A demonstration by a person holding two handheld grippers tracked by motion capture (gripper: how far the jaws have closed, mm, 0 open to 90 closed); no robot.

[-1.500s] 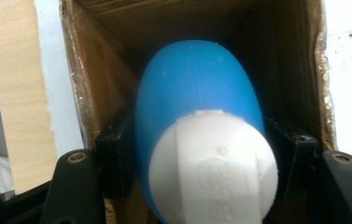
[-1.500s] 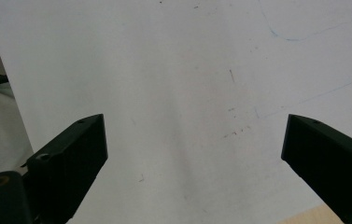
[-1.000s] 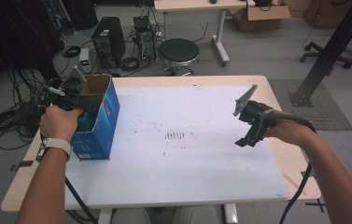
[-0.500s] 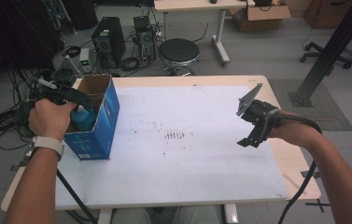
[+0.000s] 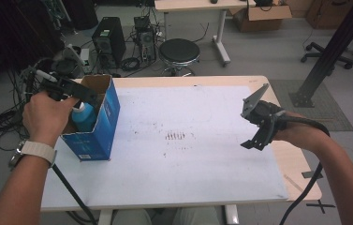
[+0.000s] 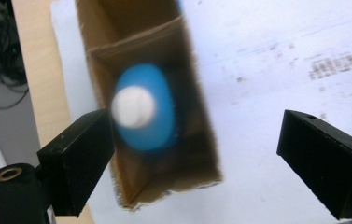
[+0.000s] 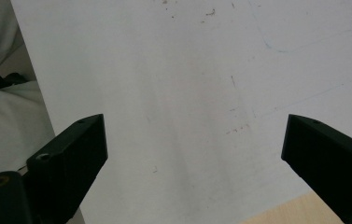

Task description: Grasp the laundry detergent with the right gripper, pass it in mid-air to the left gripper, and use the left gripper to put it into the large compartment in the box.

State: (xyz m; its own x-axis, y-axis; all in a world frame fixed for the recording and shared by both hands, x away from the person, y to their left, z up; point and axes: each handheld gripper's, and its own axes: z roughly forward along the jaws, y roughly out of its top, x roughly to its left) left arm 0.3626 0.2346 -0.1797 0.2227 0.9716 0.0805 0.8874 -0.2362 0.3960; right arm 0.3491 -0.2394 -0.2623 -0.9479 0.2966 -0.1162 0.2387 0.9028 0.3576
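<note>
Blue bottle (image 6: 143,114) with white cap (image 6: 133,106) stands upright inside open blue cardboard box (image 5: 100,124), brown inside; box stands upright near table's left edge on white sheet.

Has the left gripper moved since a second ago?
Yes. In the high view the left gripper has lifted up and away from the blue box, jaws just opening, leaving the blue bottle inside.

A person wears a white wristwatch (image 5: 36,151) on the left wrist; both forearms are sleeveless. Each black gripper (image 5: 258,123) has blocky jaws and trails a black cable (image 5: 305,192).
</note>
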